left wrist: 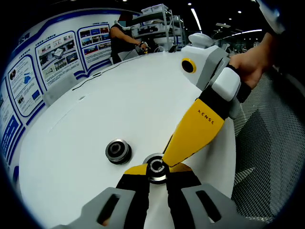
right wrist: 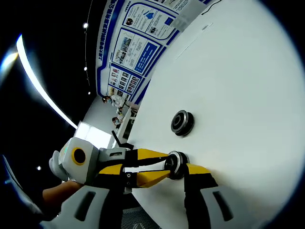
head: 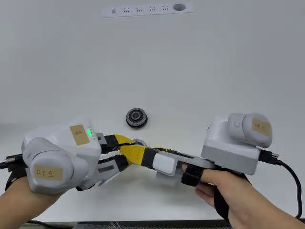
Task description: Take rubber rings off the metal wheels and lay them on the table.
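A small metal wheel [head: 139, 141] sits low over the white table [head: 200, 81], pinched from both sides. My left gripper [left wrist: 157, 170] is shut on this wheel [left wrist: 156, 165], its yellow tips flanking it. From the right, my right gripper [right wrist: 177, 171] also closes on the same wheel [right wrist: 175, 162]; whether its tips bite the rubber or the metal is too small to tell. A second wheel with a dark rubber ring [head: 137, 117] lies flat and free just beyond [left wrist: 118, 151] [right wrist: 182, 122]. The left gripper [head: 127, 142] and right gripper [head: 139, 150] meet at the table's near middle.
A white power strip [head: 147, 8] lies at the table's far edge. The table's front edge runs close under both hands, with dark mesh flooring [left wrist: 267, 143] below. A black cable [head: 290, 176] trails from the right gripper. A person [left wrist: 121, 38] stands far behind the table.
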`<state>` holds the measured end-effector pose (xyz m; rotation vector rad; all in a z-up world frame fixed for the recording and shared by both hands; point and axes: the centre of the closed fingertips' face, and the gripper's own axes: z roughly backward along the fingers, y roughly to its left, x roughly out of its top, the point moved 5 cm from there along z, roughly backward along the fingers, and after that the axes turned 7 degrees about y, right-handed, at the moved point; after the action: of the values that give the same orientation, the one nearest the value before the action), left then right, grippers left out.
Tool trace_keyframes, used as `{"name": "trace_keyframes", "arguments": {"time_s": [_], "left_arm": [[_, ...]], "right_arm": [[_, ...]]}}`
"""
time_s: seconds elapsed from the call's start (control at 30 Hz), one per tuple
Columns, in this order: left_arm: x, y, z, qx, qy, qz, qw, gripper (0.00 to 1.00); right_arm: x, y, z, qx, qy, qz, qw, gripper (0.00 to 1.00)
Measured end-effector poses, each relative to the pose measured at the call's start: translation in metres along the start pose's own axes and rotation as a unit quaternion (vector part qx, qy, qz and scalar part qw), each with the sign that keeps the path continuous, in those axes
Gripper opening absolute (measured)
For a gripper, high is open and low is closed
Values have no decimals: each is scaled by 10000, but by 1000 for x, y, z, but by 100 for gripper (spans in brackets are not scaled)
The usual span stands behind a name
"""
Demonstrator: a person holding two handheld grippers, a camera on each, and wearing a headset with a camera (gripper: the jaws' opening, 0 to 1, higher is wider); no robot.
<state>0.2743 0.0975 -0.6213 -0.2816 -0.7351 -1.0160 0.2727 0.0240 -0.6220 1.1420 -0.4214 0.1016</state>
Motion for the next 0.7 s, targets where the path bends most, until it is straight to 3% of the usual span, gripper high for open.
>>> {"name": "trace_keyframes", "arguments": {"time_s": [0.13, 0.7], "left_arm": [[0, 0, 0, -8, 2, -1, 10000, 13], [0, 0, 0, -16, -3, 0, 10000, 13]], "right_arm": [[-1, 2, 2, 8, -35, 108, 9999, 50], [-6, -4, 2, 84, 55, -157, 9998, 43]]}}
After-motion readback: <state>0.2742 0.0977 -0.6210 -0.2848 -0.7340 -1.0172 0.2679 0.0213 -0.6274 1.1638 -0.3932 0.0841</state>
